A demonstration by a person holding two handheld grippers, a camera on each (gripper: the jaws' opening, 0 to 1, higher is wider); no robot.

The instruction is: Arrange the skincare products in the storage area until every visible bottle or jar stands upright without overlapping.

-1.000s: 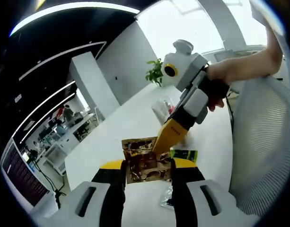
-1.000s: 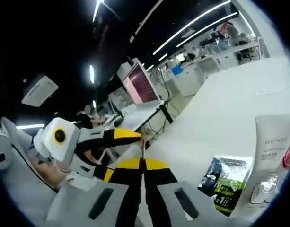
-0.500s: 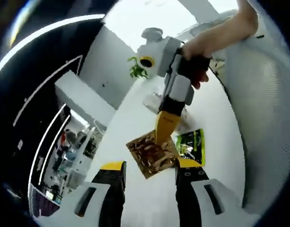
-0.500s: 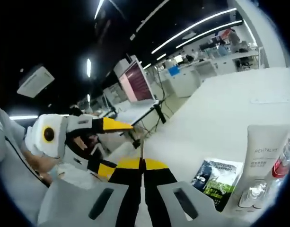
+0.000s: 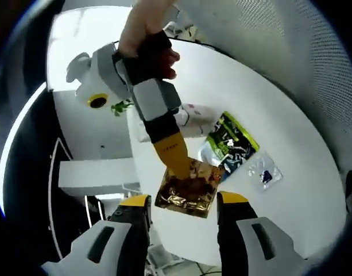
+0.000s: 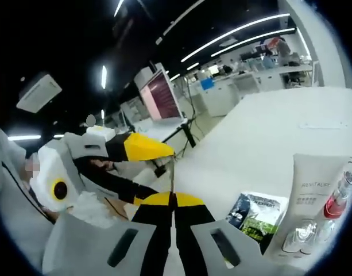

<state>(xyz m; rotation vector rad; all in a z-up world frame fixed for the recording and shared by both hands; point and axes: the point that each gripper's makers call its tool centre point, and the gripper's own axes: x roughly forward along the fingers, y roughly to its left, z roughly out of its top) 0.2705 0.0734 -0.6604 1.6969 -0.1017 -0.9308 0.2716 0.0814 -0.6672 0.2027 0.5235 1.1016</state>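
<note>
A gold foil sachet (image 5: 186, 192) hangs above the white table (image 5: 290, 218), and my right gripper (image 5: 178, 167) comes down from the top of the left gripper view, shut on its upper edge. My left gripper (image 5: 184, 201) is open, one jaw on each side of the sachet. In the right gripper view my right gripper (image 6: 171, 198) is shut, with the sachet (image 6: 171, 172) showing edge-on as a thin strip. The left gripper (image 6: 155, 172) reaches in from the left, its jaws apart. A white tube (image 6: 310, 192), a red-filled pump bottle (image 6: 335, 204) and a small clear bottle (image 6: 296, 241) stand at the right.
A green sachet (image 5: 230, 138) and a small clear packet (image 5: 265, 171) lie flat on the table; the green sachet (image 6: 259, 215) sits beside the tube. A mesh chair back (image 5: 290, 52) borders the table. Office desks and a monitor (image 6: 164, 98) stand far behind.
My left gripper, shut on the gold sachet a second ago, has let go and stands open. The right gripper keeps hold of it. The left gripper view has rolled and tilted downward.
</note>
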